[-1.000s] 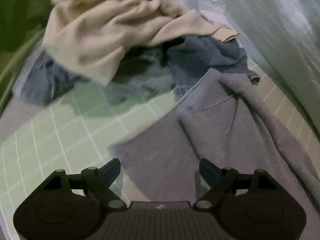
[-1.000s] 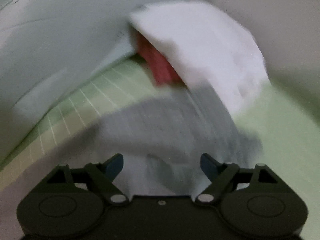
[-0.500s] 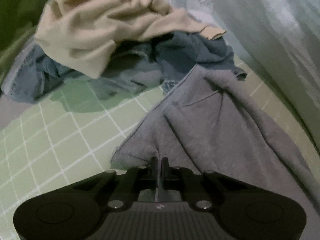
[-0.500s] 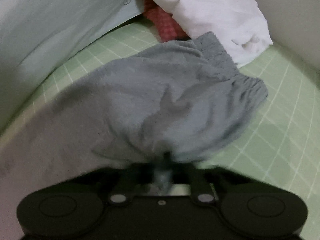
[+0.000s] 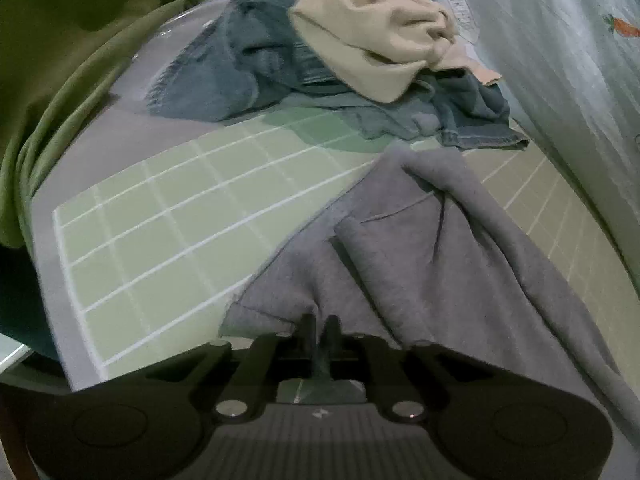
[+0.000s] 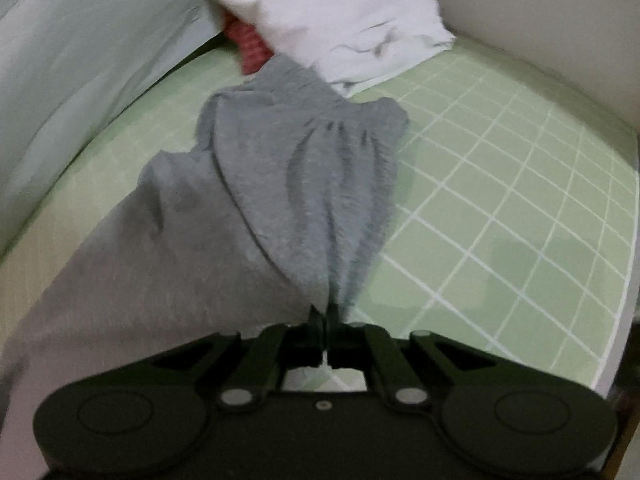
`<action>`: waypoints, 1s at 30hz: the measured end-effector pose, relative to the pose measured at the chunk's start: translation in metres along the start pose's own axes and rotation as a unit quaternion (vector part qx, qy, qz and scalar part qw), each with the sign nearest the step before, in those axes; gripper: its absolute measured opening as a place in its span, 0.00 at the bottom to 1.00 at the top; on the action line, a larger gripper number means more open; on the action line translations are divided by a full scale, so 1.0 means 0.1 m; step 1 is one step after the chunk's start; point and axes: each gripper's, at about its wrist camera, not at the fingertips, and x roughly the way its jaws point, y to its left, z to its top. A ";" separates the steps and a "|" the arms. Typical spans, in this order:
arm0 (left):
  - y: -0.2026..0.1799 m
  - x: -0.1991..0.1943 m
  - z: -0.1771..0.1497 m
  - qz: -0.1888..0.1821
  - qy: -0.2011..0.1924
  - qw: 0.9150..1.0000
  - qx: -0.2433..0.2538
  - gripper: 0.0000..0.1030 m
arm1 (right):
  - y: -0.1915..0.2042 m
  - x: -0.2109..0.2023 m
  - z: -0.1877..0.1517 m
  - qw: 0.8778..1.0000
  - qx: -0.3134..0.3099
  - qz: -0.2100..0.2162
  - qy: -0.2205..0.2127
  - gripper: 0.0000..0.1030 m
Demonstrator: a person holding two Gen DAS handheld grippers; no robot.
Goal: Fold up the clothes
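Note:
A grey garment point(image 5: 432, 248) lies stretched across the green grid mat point(image 5: 168, 224). My left gripper point(image 5: 320, 330) is shut on its near edge, pinching a fold of the fabric. In the right wrist view the same grey garment point(image 6: 280, 184) runs away from me, its gathered waistband end at the far side. My right gripper point(image 6: 325, 318) is shut on its edge and the cloth is pulled into taut folds toward the jaws.
A pile of blue denim point(image 5: 248, 60) and a cream garment point(image 5: 368, 32) sits at the far end of the mat. Pale bedding point(image 5: 560, 60) lies along the right. A white folded cloth point(image 6: 340, 20) over a red item point(image 6: 252, 48) lies beyond the grey garment.
Both grippers were open above the grey garment, then shut on its edges. Now both have pulled back, drawing the cloth taut and showing more mat.

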 end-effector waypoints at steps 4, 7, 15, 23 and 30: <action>0.05 -0.16 0.05 0.000 -0.025 0.999 0.024 0.20 | 0.16 -0.19 -0.12 0.998 -0.052 -0.017 -0.027 0.67; 0.07 -0.22 0.14 -0.017 -0.034 0.999 0.037 0.22 | 0.36 -0.34 -0.22 0.995 -0.078 -0.010 -0.060 0.95; -0.14 0.08 0.43 -0.045 0.000 0.995 0.086 0.24 | 0.98 -0.53 -0.63 0.987 -0.138 0.038 -0.069 0.95; -0.24 0.37 0.59 -0.052 0.021 0.993 0.102 0.21 | 1.13 -0.69 -1.08 0.988 -0.140 0.038 -0.055 0.95; -0.10 -0.34 0.68 -0.085 -0.069 0.987 0.116 0.00 | 1.13 -0.73 -1.28 0.992 -0.120 0.023 -0.045 0.95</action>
